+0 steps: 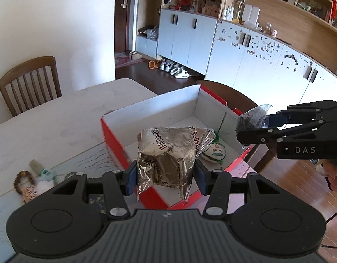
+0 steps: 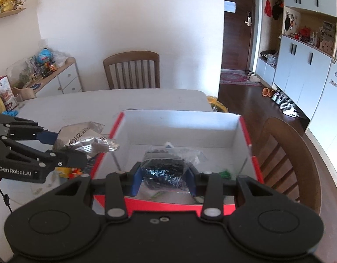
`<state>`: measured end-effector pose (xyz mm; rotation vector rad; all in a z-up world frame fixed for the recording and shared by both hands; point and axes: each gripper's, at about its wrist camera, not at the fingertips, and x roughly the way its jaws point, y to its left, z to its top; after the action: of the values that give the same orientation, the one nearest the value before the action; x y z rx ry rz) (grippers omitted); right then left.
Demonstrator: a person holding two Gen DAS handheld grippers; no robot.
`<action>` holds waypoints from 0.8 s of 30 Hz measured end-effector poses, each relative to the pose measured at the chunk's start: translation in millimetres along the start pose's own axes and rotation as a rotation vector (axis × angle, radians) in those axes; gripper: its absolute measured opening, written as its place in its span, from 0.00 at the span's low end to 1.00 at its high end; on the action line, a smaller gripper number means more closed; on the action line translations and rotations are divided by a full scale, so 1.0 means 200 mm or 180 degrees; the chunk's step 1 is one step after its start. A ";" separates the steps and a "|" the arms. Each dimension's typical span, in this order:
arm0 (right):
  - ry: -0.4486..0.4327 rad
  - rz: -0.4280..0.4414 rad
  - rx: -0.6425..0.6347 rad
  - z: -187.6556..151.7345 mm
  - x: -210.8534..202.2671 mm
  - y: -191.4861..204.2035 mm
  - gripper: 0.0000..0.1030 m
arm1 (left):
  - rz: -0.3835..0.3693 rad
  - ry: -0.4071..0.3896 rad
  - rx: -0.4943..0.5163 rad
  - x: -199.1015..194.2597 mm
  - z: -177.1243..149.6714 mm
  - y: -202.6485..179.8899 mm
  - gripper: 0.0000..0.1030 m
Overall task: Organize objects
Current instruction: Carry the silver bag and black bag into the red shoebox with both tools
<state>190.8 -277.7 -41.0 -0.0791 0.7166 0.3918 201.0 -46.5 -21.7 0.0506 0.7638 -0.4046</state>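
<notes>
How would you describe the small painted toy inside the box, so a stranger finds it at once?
Look at the red box with white inner walls on the pale table. On its floor, just behind the gold foil packet held by the left gripper, lies a small round toy. Only it has a crying face drawn on it.

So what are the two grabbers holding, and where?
Left gripper pinches the silver foil packet by its lower sides. Right gripper squeezes a clear bag of dark bits across its middle.
</notes>
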 end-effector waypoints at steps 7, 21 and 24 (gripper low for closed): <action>0.0064 0.0038 0.0194 0.02 0.07 -0.21 0.39 | -0.0021 0.0127 0.0068 0.16 0.07 -0.11 0.50; 0.0348 -0.0050 0.0003 0.11 0.40 -0.33 0.39 | 0.0081 0.0498 0.0266 0.50 0.12 -0.26 0.50; 0.0430 -0.0030 -0.0011 0.13 0.49 -0.34 0.39 | 0.0093 0.0567 0.0283 0.56 0.12 -0.27 0.50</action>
<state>299.8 -304.7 -88.9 -0.1130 0.8486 0.3813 269.4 -138.7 -74.5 0.1829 0.9193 -0.4097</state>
